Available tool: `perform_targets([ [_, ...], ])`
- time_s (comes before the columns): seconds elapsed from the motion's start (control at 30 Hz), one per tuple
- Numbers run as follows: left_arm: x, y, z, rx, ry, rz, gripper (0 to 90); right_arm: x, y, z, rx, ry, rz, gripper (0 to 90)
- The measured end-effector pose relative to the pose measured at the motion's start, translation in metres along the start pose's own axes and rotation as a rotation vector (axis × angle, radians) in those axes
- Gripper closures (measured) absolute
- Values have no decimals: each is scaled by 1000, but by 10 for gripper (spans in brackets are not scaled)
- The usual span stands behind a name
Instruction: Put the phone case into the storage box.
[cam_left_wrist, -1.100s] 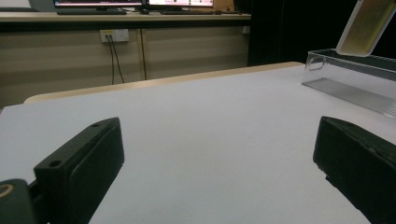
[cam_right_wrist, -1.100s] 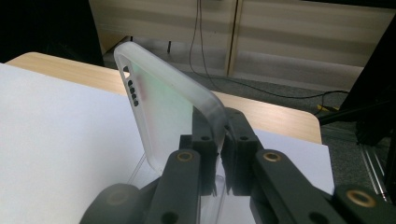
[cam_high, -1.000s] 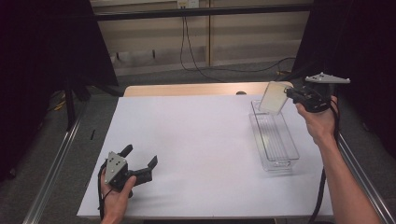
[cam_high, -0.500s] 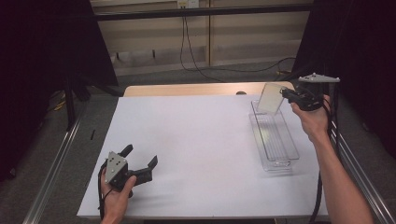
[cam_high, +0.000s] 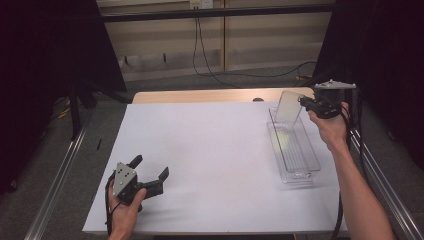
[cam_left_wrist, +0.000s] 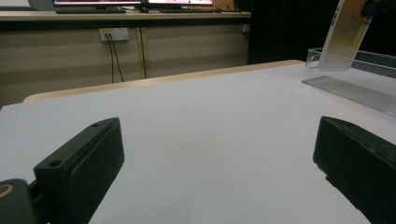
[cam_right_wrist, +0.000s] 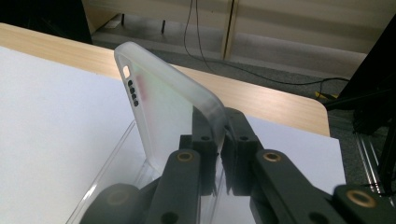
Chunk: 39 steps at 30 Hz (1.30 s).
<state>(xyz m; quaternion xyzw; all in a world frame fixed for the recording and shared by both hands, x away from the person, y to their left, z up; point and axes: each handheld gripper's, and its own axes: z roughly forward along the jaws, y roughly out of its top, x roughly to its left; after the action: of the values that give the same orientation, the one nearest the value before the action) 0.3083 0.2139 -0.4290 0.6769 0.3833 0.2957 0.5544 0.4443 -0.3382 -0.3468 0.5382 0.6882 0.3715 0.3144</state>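
Observation:
A frosted clear phone case hangs tilted over the far end of a long clear plastic tray at the right of the white table. My right gripper is shut on one edge of the case, held up by a hand at the table's right side. At the near left, my left gripper rests on the white table top with its jaws wide open and nothing between them.
The white sheet covers most of the wooden table. Metal rails run along both sides. Cables hang against the back wall. The tray lies lengthwise near the right edge.
My right gripper has lowered the phone case slightly toward the far end of the tray. The left gripper has not moved.

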Motion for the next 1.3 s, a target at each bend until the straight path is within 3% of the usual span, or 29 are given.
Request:
perform_targets([
  [1.03, 0, -1, 1, 10, -1, 13, 20, 7, -6, 27, 32, -37, -32, 843],
  [1.3, 0, -1, 2, 13, -2, 14, 20, 4, -5, 30, 37, -35, -16, 842],
])
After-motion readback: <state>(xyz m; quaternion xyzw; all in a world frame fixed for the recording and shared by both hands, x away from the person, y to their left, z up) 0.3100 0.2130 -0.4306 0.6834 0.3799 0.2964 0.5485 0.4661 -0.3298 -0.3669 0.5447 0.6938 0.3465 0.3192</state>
